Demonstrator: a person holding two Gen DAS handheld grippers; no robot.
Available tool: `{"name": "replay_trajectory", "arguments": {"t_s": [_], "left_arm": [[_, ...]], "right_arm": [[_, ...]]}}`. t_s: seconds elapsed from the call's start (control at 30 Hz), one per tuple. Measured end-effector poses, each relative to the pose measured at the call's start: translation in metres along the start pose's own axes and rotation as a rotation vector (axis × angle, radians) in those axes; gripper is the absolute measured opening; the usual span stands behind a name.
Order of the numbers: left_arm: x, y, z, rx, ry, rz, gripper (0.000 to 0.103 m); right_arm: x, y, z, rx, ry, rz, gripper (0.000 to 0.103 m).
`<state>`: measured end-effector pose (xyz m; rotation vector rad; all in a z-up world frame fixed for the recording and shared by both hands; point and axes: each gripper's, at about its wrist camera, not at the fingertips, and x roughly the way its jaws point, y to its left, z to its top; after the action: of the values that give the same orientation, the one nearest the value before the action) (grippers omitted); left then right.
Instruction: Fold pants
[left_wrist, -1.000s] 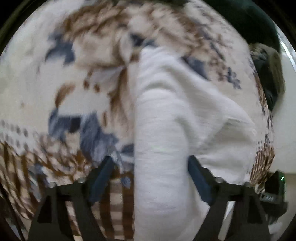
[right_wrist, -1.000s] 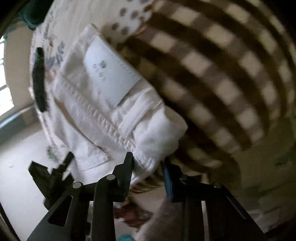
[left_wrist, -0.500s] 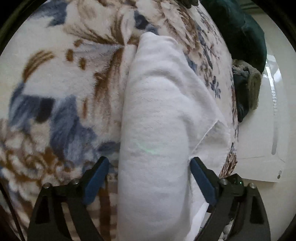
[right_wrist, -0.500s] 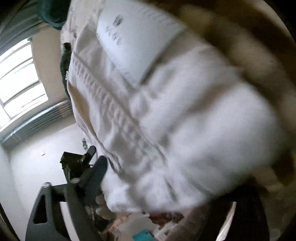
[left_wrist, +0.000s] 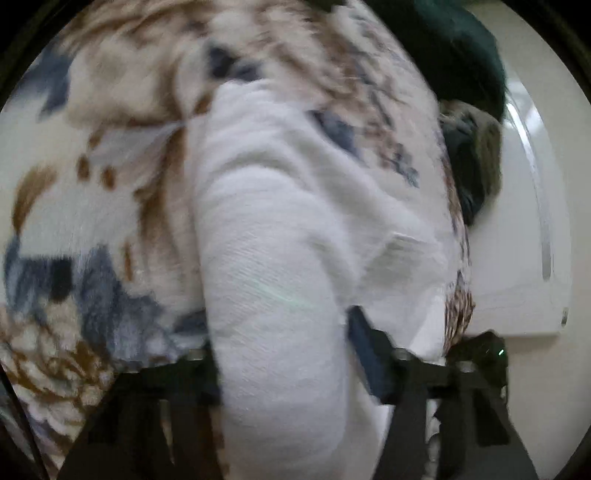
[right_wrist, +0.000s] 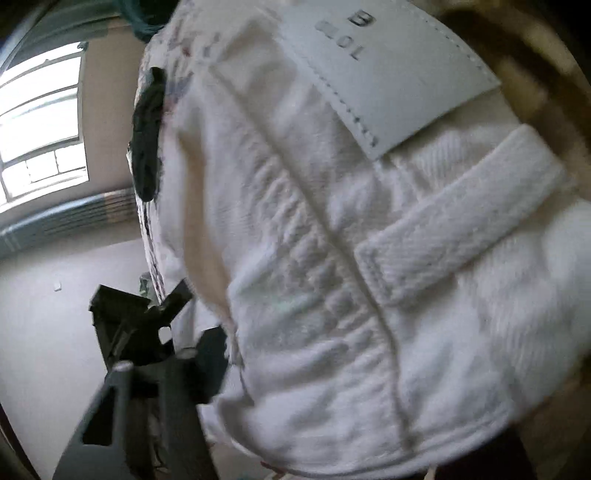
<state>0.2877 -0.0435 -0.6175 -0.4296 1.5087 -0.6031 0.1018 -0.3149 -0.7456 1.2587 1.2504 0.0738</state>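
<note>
White pants (left_wrist: 280, 258) lie on a patterned fleece blanket (left_wrist: 92, 206). In the left wrist view a rolled white leg runs between my left gripper's (left_wrist: 280, 350) blue-padded fingers, which press its sides. In the right wrist view the waistband (right_wrist: 369, 240) with a belt loop (right_wrist: 461, 218) and a white brand patch (right_wrist: 388, 70) fills the frame. My right gripper (right_wrist: 369, 369) straddles the thick waistband; only its left finger (right_wrist: 210, 362) shows, the other is hidden behind cloth.
A dark green cushion (left_wrist: 454, 48) and a dark bundle (left_wrist: 472, 162) lie at the blanket's far edge, by a white wall. The right wrist view shows a window (right_wrist: 37, 122), a radiator, pale floor and the other gripper's body (right_wrist: 136, 314).
The left gripper has closed in from wide open onto the white leg. The right gripper has pushed further onto the waistband, which now fills its view.
</note>
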Motion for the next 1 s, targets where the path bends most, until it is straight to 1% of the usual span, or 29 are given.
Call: {"name": "replay_trajectory", "arguments": {"t_s": [0.07, 0.17, 0.3, 0.4, 0.43, 0.5, 0.6, 0.73, 0.77, 0.8, 0.83, 0.87, 0.9, 1.0], "left_arm": [[-0.01, -0.012, -0.001, 0.012, -0.012, 0.01, 0.037], [-0.035, -0.028, -0.004, 0.017, -0.039, 0.006, 0.034], [-0.075, -0.051, -0.001, 0.006, -0.058, 0.002, 0.035], [-0.103, -0.064, 0.006, -0.012, -0.076, -0.01, 0.035], [-0.111, -0.066, 0.012, -0.019, -0.082, -0.016, 0.035], [-0.129, -0.073, 0.03, -0.027, -0.105, -0.025, 0.035], [-0.151, -0.078, 0.07, -0.026, -0.141, -0.033, 0.035], [-0.175, -0.072, 0.15, -0.018, -0.187, -0.044, 0.035], [-0.181, -0.067, 0.178, -0.01, -0.2, -0.05, 0.035], [-0.185, -0.063, 0.199, -0.004, -0.209, -0.053, 0.035], [-0.189, -0.056, 0.234, 0.008, -0.222, -0.054, 0.035], [-0.192, -0.05, 0.252, 0.017, -0.228, -0.052, 0.035], [-0.193, -0.042, 0.278, 0.028, -0.236, -0.048, 0.035], [-0.191, -0.015, 0.359, 0.05, -0.252, -0.042, 0.035]], "right_arm": [[-0.011, 0.017, -0.01, -0.049, -0.03, -0.029, 0.047], [-0.03, 0.052, -0.016, -0.102, -0.068, -0.048, 0.045], [-0.055, 0.092, -0.027, -0.139, -0.065, -0.008, 0.045], [-0.081, 0.13, -0.019, -0.182, -0.051, 0.017, 0.045], [-0.094, 0.136, -0.014, -0.197, -0.048, 0.022, 0.044], [-0.104, 0.168, -0.004, -0.236, -0.048, 0.03, 0.044], [-0.108, 0.213, 0.015, -0.275, -0.057, 0.037, 0.044], [-0.078, 0.289, 0.069, -0.304, -0.089, 0.053, 0.044], [-0.067, 0.309, 0.087, -0.316, -0.102, 0.055, 0.044], [-0.054, 0.329, 0.105, -0.326, -0.117, 0.061, 0.044], [-0.042, 0.346, 0.123, -0.326, -0.13, 0.07, 0.044], [-0.028, 0.362, 0.144, -0.326, -0.141, 0.078, 0.044], [-0.016, 0.375, 0.16, -0.333, -0.151, 0.083, 0.044], [0.04, 0.418, 0.223, -0.35, -0.174, 0.103, 0.044]]}}
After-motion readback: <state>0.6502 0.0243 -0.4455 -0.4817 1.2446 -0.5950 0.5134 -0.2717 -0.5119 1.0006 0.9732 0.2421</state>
